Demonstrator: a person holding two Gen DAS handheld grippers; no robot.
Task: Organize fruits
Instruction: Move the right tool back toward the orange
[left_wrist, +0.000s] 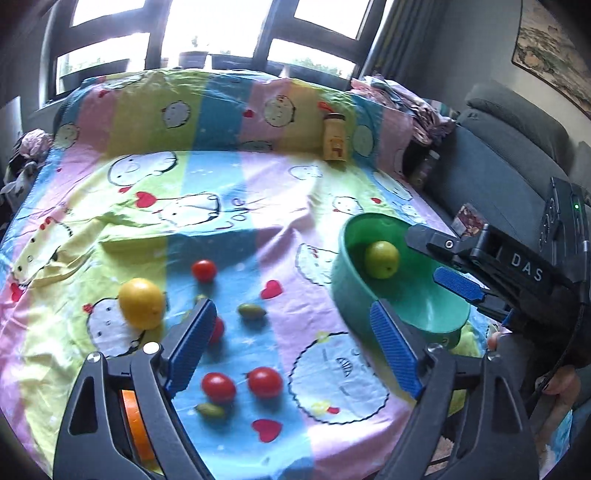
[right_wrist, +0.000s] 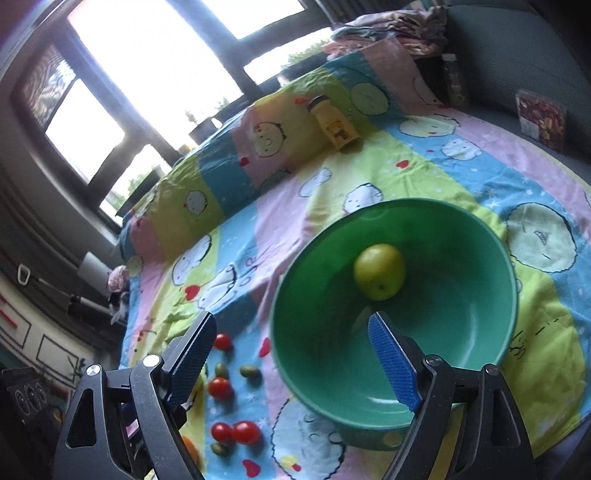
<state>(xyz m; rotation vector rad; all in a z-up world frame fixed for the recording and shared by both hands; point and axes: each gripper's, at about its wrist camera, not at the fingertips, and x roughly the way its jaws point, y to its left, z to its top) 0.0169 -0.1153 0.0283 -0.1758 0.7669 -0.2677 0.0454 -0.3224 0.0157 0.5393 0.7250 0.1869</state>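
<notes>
Left gripper (left_wrist: 291, 345) spread wide, nothing held; right gripper (right_wrist: 291, 356) likewise spread, empty, poised over green bowl (right_wrist: 509, 295).

Next fruit best taken one at a time: cherry tomato (left_wrist: 264, 381) approached from above, jaws centred, closed gently to avoid bruising.

Lemon (left_wrist: 141, 302) and olive-like fruit (left_wrist: 251, 311) left on bedsheet (left_wrist: 221, 177).

Bowl holds only green apple (right_wrist: 379, 276), resting against far wall.

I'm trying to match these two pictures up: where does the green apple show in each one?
Left wrist view: the green apple lies in the green bowl, right of centre.
Right wrist view: the green apple lies in the green bowl, right of centre.
Shared landmark: the yellow bottle on the cartoon sheet beyond the bowl.
</notes>
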